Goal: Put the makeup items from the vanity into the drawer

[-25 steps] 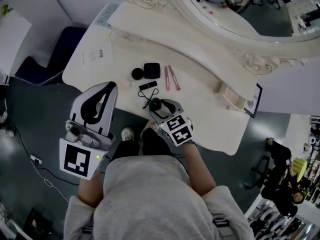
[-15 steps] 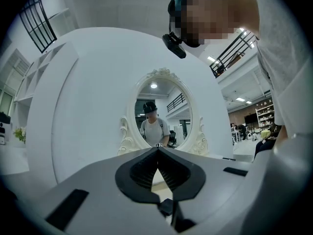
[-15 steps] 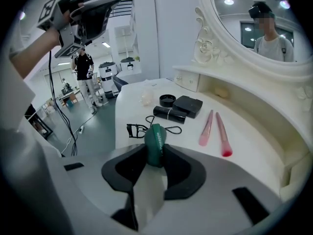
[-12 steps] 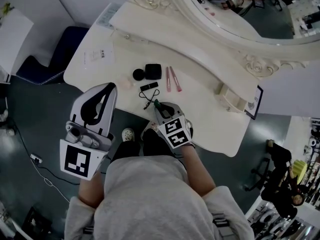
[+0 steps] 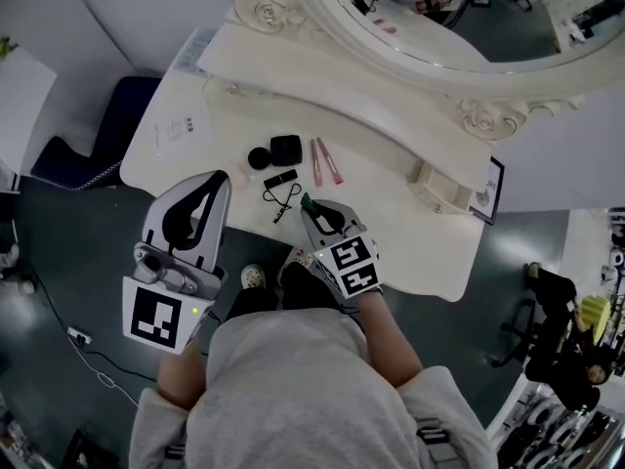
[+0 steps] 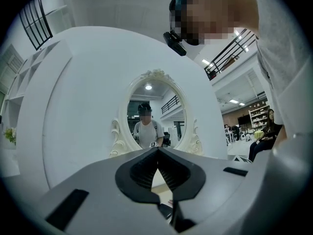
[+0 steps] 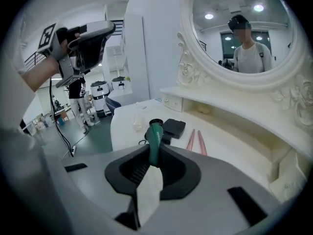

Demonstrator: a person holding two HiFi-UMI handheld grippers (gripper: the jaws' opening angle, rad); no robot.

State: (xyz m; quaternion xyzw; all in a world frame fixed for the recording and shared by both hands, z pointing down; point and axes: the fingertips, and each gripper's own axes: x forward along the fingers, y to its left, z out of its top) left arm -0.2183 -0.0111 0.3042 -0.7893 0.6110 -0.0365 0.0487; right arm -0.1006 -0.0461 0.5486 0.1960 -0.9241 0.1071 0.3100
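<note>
My right gripper [image 5: 311, 207] hangs just above the front of the white vanity top [image 5: 391, 198], its jaws just closed and now shut on a slim green tube [image 7: 155, 140] that sticks out past the tips. Beyond it lie a black cord loop [image 5: 283, 199], a black lipstick [image 5: 280, 178], a round black compact [image 5: 259, 157], a square black compact [image 7: 173, 127] and two pink tubes [image 7: 195, 141]. A small clear item [image 5: 239, 174] sits to their left. My left gripper [image 5: 219, 176] is held off the vanity's left front corner, pointing level, jaws shut [image 6: 157, 151] and holding nothing.
An ornate oval mirror [image 5: 469, 18] rises behind a raised shelf [image 5: 322, 81]. A small cubby [image 5: 437, 186] and a framed picture [image 5: 488, 189] stand at the right end. A paper card [image 5: 176, 127] lies at the left; a blue chair [image 5: 98, 125] stands beside the vanity.
The right gripper's jaws closed on the green tube and lifted it off the tabletop. The left gripper stayed where it was.
</note>
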